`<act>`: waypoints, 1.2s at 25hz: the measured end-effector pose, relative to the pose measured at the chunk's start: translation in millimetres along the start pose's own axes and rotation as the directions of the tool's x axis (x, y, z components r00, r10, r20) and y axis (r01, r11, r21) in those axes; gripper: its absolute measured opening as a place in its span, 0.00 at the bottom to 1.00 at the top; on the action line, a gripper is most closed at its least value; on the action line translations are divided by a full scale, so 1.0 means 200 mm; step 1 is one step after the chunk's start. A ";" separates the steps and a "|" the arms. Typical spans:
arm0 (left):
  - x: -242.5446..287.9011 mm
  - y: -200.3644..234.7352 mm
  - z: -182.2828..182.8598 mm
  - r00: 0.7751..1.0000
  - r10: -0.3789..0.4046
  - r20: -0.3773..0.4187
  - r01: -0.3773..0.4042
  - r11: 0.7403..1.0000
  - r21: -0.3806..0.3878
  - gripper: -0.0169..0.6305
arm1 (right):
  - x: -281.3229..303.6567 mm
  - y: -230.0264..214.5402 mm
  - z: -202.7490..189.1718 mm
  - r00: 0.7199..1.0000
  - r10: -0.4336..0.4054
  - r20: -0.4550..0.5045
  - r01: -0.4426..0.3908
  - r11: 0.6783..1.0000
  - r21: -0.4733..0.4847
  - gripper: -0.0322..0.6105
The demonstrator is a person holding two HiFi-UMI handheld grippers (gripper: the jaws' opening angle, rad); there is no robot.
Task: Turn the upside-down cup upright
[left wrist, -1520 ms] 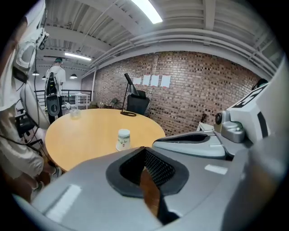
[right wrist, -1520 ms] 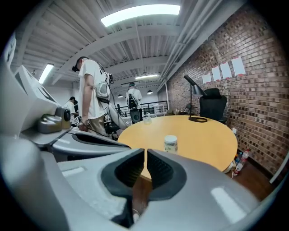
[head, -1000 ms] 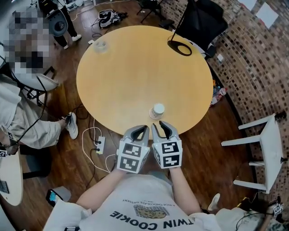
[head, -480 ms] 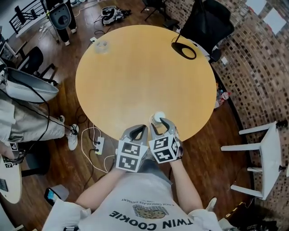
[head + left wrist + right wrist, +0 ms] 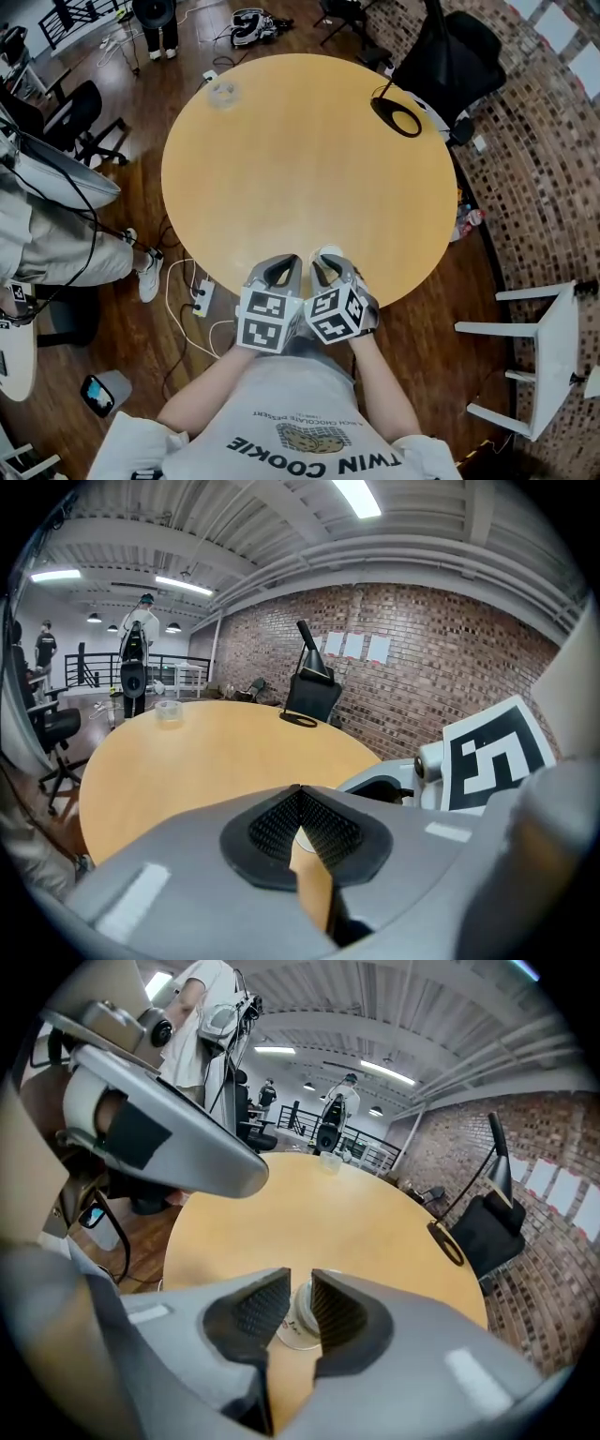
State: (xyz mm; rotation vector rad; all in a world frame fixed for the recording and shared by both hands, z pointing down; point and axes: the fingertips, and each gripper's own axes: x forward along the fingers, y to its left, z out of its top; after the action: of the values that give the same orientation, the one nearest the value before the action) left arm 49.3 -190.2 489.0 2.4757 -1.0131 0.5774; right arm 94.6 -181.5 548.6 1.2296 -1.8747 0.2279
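White paper cup (image 5: 328, 254), plain and base-up, is parked at the near edge of the wooden table (image 5: 281, 141). Grasping step, by the looks: the right gripper (image 5: 300, 1279) jaws have just been closed onto it. The left gripper (image 5: 300, 794) is clenched, empty. Next, lift and wrist roll needed.
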 end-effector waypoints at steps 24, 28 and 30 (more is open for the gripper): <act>-0.01 0.00 0.00 1.000 0.021 -0.013 -0.021 1.000 -0.012 0.03 | -0.01 -0.02 0.01 0.999 0.036 0.014 -0.038 0.994 0.105 0.07; 0.00 -0.01 0.00 1.000 0.023 -0.012 -0.023 1.000 -0.003 0.03 | -0.03 -0.04 0.02 0.997 0.052 0.058 -0.062 0.979 0.194 0.06; 0.00 -0.02 -0.01 1.000 0.024 -0.011 -0.024 1.000 0.000 0.03 | -0.04 -0.06 0.02 0.995 0.064 0.082 -0.082 0.964 0.251 0.06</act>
State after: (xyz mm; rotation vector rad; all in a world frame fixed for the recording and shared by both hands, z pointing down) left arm 51.6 -187.2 489.8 2.4604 -1.0396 0.5973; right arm 102.8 -184.3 537.4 1.3556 -2.0025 0.4823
